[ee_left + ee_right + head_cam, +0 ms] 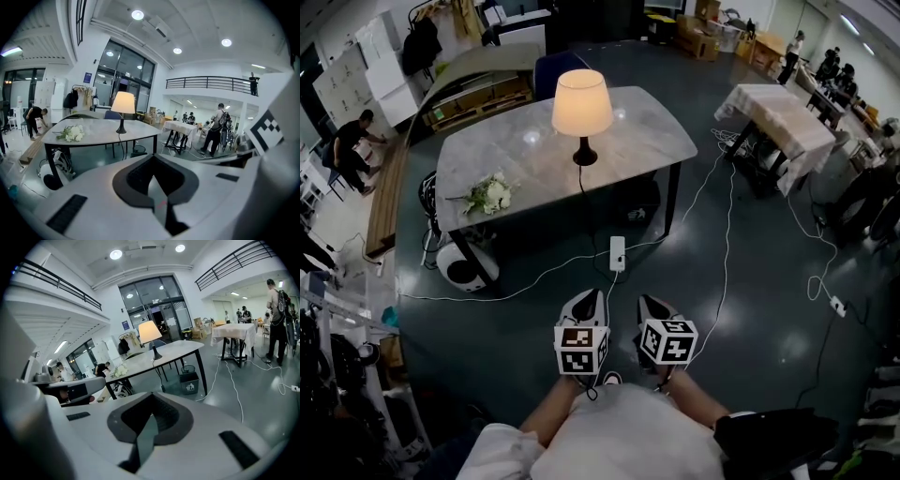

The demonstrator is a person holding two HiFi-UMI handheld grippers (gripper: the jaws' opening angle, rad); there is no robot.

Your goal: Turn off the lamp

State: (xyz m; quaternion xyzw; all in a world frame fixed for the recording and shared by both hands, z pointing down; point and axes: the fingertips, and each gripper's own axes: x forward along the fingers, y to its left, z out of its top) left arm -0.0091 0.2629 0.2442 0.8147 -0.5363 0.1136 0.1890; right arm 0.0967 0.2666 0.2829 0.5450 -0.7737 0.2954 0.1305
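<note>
Left gripper [586, 300] and right gripper [652, 304]: jaws pressed together, empty. Only the head view shows the power strip [617, 253] (white, oblong), nearer than the cone-shaded lamp [581, 103] on the marbled table [656, 131].

lamp [581, 108]: lit, upright on far grey table [649, 139] | flowers [492, 195]: on table, left of lamp | left gripper [585, 302], right gripper [655, 307]: side by side, near, well apart from lamp
</note>
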